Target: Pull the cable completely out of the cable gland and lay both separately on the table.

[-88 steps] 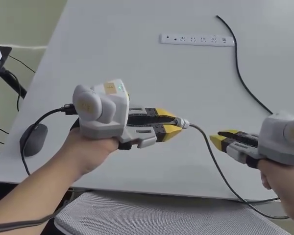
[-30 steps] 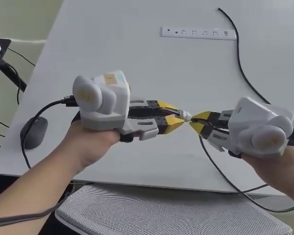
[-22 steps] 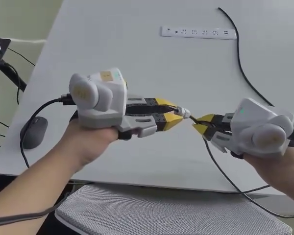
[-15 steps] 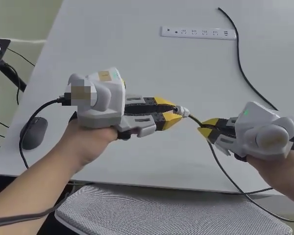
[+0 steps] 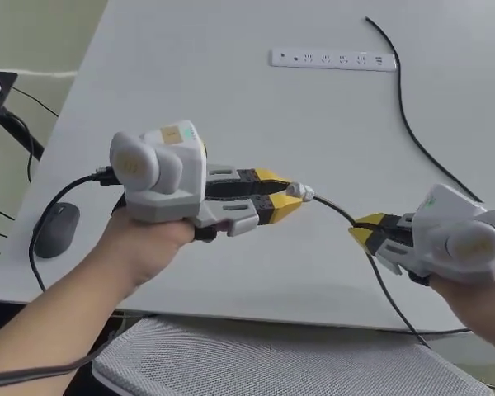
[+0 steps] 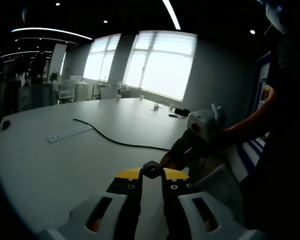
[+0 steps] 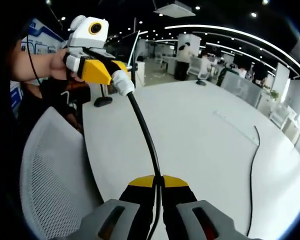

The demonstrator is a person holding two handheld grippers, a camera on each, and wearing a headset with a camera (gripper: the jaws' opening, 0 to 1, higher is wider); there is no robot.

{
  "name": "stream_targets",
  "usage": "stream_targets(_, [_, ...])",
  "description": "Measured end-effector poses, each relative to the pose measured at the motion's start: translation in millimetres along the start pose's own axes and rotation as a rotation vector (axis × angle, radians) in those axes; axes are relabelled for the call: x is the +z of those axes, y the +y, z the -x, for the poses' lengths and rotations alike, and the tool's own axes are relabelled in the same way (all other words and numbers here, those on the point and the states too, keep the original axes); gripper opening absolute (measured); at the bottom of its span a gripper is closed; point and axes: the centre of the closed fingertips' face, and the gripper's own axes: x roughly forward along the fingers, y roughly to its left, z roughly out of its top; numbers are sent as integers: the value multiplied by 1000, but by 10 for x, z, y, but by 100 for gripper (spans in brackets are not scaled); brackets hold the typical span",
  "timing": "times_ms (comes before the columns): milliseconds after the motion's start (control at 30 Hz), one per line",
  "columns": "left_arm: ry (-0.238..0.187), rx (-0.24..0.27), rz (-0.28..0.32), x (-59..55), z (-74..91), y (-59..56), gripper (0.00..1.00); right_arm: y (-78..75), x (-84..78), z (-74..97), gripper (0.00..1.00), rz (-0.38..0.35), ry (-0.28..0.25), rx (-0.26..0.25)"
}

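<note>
Head view, left gripper [image 5: 290, 198] clamped on cable gland [image 5: 302, 193] above table [image 5: 231, 91] edge, right gripper [image 5: 363, 229] pinched shut on cable [image 5: 334, 210] near the cable gland, cable end sat inside it, ran straight between grippers, both off the surface

In the head view we see just the pale tip of the cable gland [image 5: 304, 194]; the rest sits buried between the left gripper's [image 5: 287, 195] yellow jaws. The cable [image 5: 334, 211] vanishes inside the right gripper [image 5: 359, 228], shows again below it and runs out at the lower right. The right edge crops that gripper's body. A black cord [image 5: 404, 124] slips behind the same gripper, and we cannot tell whether it joins the power strip [image 5: 332, 61]. At middle left, a dark rounded object [image 5: 56, 227] is something we cannot identify. In the left gripper view the gland faces us end-on, hiding the cable behind it.
</note>
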Motion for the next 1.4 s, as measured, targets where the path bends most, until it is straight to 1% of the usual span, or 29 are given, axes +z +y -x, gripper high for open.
stream_targets(67, [-1,0,3,3,5,0,15,-29,-9,16,0,-2,-1,-13])
stream_targets(100, [-1,0,3,6,8,1,15,-66,-9,28,0,-3,-6,-29])
stream_targets(200, [-3,3,5,3,9,11,15,-115,-34,37,0,-27,-1,-38])
stream_targets(267, [0,1,4,-15,4,14,15,-136,-37,43,0,-23,1,-44])
stream_targets(500, [4,-3,7,-48,-9,5,15,-142,-26,56,0,-25,2,-50])
stream_targets(733, [16,-10,3,-134,-20,2,15,-139,-17,50,0,-12,15,-51])
stream_targets(867, [17,-13,-4,-161,-25,-16,15,-145,-11,50,0,-8,20,-51])
stream_targets(1000, [15,-16,-2,-193,-26,-20,15,-139,22,42,0,-3,28,-50])
stream_targets(1133, [10,-13,3,-234,-12,-4,15,-148,90,19,0,15,34,-47])
stream_targets(1367, [9,-10,12,-359,41,47,15,-165,229,-46,0,24,40,-46])
stream_targets(1400, [8,-10,15,-366,44,51,15,-180,225,-70,0,21,43,-44])
